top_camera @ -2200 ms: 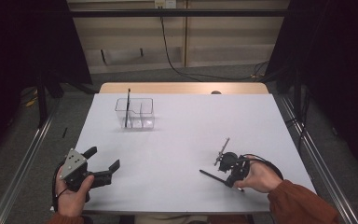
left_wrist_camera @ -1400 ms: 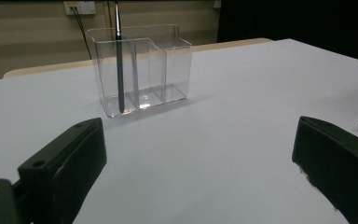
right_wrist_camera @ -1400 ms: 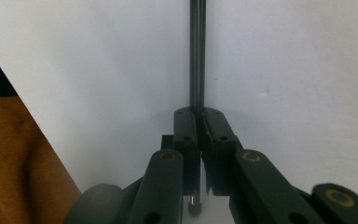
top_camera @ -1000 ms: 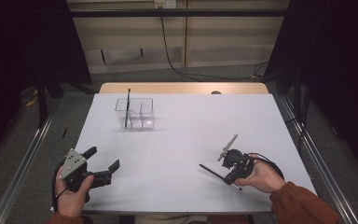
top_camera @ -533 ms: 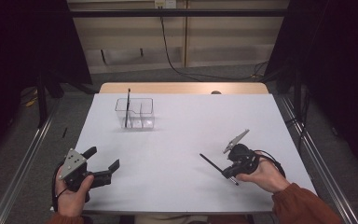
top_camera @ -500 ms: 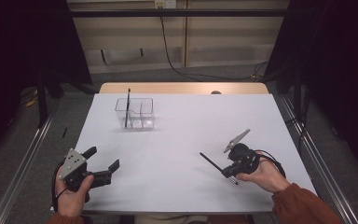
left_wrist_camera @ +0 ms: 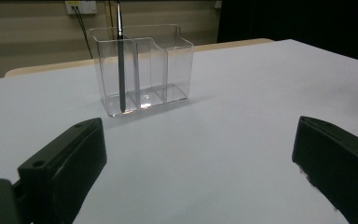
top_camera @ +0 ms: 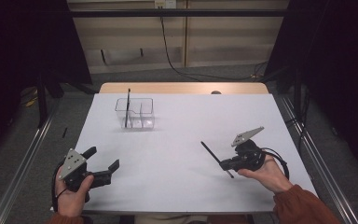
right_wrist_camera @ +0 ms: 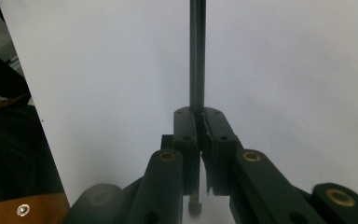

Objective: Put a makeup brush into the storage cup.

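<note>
near the table's right front, the right gripper (top_camera: 223,164) clenches a pen (top_camera: 213,155) (long axis pointing up-left), with the organizer (top_camera: 135,113) well apart at far left; the left gripper (top_camera: 103,163), released, rests nearer it.

Both grippers black, two-jawed. Left gripper (top_camera: 103,164) and right gripper (top_camera: 224,163) each topped by grey three-cornered plate, trailing black cable. Brass-coloured pivot screws. Rust-orange sleeves.
</note>
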